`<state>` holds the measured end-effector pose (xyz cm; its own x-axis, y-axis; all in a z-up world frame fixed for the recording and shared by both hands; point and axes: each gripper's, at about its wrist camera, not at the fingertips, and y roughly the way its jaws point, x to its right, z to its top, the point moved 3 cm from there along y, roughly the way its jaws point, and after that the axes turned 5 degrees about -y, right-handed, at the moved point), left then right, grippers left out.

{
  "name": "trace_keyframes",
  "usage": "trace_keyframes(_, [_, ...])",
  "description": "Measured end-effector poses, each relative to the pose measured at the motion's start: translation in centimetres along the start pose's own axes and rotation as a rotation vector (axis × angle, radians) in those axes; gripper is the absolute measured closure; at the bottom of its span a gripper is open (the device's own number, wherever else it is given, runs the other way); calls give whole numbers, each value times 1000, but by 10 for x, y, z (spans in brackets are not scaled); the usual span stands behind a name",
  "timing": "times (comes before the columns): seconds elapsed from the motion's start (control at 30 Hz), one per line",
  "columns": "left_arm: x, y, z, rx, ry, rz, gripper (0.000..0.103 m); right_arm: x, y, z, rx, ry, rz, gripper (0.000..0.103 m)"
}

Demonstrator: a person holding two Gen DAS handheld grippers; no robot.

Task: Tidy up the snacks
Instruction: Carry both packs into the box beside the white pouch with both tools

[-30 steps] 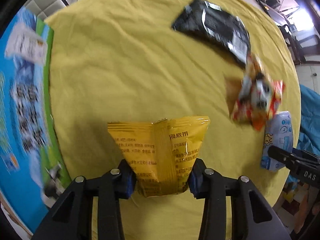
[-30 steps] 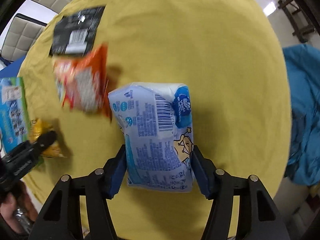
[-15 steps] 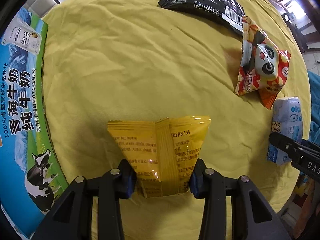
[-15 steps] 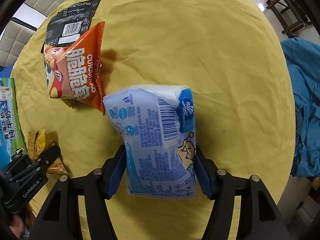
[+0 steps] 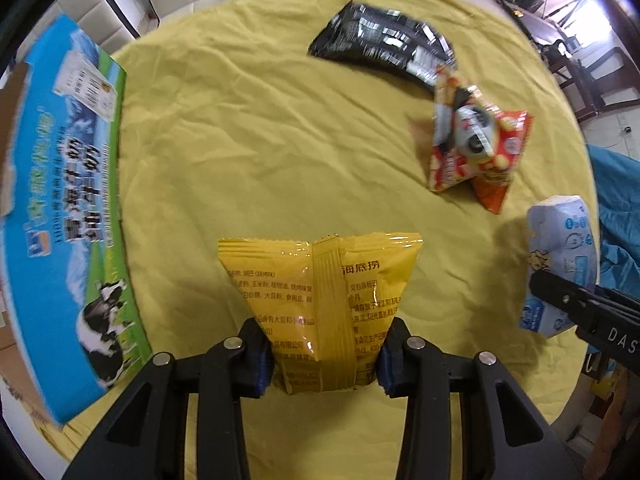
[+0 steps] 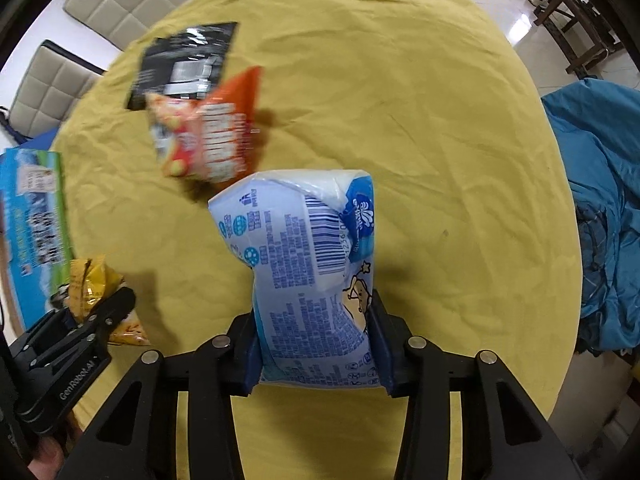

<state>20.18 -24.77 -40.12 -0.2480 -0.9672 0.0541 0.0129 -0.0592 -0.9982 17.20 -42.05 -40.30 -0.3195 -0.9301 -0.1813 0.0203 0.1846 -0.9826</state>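
Left gripper (image 5: 326, 354): jaws clamped on the lower end of the yellow snack bag (image 5: 320, 300), which stands up at bottom centre of the left wrist view, lifted off the cloth.
Right gripper (image 6: 316, 350): jaws closed on the lower part of the pale blue packet (image 6: 308, 272), centre of the right wrist view, also raised.
Surface (image 5: 260, 140): round, under a yellow cloth, filling most of both frames.
Still lying there: the black packet (image 5: 380, 48) at upper centre-right and the orange panda bag (image 5: 472, 144) just below it, overlapping at their edges.
Milk carton box (image 5: 64, 200): along the left edge of the frame; whether it is the destination I cannot tell.
Progress: judged as partway; two snacks are in hand but not placed, two remain untouched, and no sorted group shows yet.
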Motion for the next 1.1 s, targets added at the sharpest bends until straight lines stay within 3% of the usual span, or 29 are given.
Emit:
trace_keyframes(0.27, [-19,-67,-14,90,10,-56,67,-49,-46,-24,59,-50,81,57])
trace_keyframes(0.63, [-132,-150,-16,208,-64,-90,67,-170,-110,-46,131,-157,208,57])
trace_keyframes(0.87, [-228,-180,-22,257,-159,-60,67,-276,-110,-45,140,-243,255,57])
trace_keyframes(1.1, [-319,-174,-11,245,-217,18,67,-364,-75,-36,108,-302,227,57])
